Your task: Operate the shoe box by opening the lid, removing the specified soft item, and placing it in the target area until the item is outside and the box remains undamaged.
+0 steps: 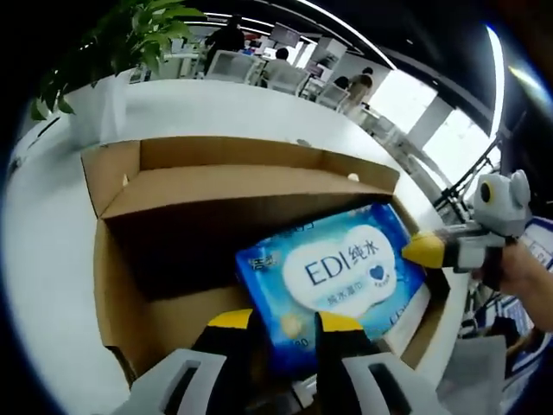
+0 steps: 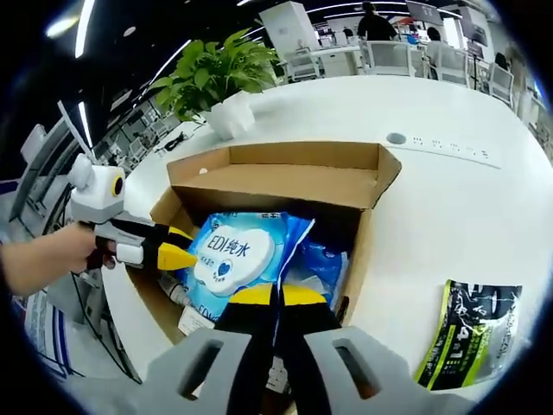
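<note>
In the left gripper view, the left gripper (image 1: 288,322) has its jaws slightly parted, pinching the near edge of a blue wet-wipes pack (image 1: 333,275) inside the open cardboard shoe box (image 1: 121,259). The right gripper (image 2: 276,296), jaws pressed together, touches the same pack. Beyond stand a white table (image 2: 449,199), a black-and-green packet (image 2: 467,333), and a potted plant (image 2: 220,73).

Left gripper view: looks from close above the box (image 1: 121,259) front edge, down and forward along its own jaws into the open interior. Right gripper view: faces the same box (image 2: 363,251) from the adjacent side, equally near. Both views share the box, wipes pack (image 1: 337,268) (image 2: 238,255) and white table (image 1: 216,108) (image 2: 449,199).
</note>
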`<state>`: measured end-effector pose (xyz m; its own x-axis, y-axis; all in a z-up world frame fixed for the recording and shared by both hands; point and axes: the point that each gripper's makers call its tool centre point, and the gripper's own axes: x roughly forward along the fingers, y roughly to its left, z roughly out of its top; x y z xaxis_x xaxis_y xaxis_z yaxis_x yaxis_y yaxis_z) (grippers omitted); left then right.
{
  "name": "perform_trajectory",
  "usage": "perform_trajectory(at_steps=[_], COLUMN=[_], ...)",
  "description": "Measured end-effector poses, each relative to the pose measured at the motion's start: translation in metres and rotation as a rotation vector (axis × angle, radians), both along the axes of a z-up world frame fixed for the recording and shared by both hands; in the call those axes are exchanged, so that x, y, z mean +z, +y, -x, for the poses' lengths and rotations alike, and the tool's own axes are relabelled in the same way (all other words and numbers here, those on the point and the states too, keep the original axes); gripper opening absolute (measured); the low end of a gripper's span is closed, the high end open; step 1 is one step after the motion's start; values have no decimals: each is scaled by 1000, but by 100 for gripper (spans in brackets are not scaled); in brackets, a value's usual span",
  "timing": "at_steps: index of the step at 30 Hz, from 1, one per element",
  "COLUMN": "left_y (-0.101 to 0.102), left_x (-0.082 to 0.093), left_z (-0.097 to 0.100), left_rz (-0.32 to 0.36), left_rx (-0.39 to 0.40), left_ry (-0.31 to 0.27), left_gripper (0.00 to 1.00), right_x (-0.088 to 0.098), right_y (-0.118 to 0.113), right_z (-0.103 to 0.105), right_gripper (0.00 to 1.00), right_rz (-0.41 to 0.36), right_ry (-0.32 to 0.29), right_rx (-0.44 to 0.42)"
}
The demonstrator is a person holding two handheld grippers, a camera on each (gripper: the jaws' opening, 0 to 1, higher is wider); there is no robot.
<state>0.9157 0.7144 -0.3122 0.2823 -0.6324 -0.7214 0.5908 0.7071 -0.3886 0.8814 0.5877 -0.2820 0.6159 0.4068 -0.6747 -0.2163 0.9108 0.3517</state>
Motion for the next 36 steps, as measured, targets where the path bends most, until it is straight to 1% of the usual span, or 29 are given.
perform_trajectory(at_steps=[3, 9, 21, 28, 31, 33, 36], left_y=[1, 7, 8, 6, 5, 6, 6], left_x=[-1, -4, -10, -7, -6, -6, -3], left_z=[-3, -15, -16, -15, -13, -15, -15], left_rz=[4, 7, -18, -23, -30, -33, -48], left_rx=[2, 19, 24, 42, 42, 47, 39], left_ry=[6, 2, 8, 3, -7, -12, -35], left_gripper=[27, 21, 20, 14, 11, 7, 4], right_x=[0, -1, -4, -4, -4, -4, -4], right_y=[0, 0, -3, -3, -3, -3, -3], right_z=[-1, 0, -3, -4, -4, -4, -4], right_gripper=[0, 0, 0, 0, 0, 0, 0], right_rz=[-1, -1, 4, 7, 6, 8, 4], right_ry=[0, -3, -7, -12, -11, -11, -7], right_rx=[1, 4, 8, 13, 11, 10, 1])
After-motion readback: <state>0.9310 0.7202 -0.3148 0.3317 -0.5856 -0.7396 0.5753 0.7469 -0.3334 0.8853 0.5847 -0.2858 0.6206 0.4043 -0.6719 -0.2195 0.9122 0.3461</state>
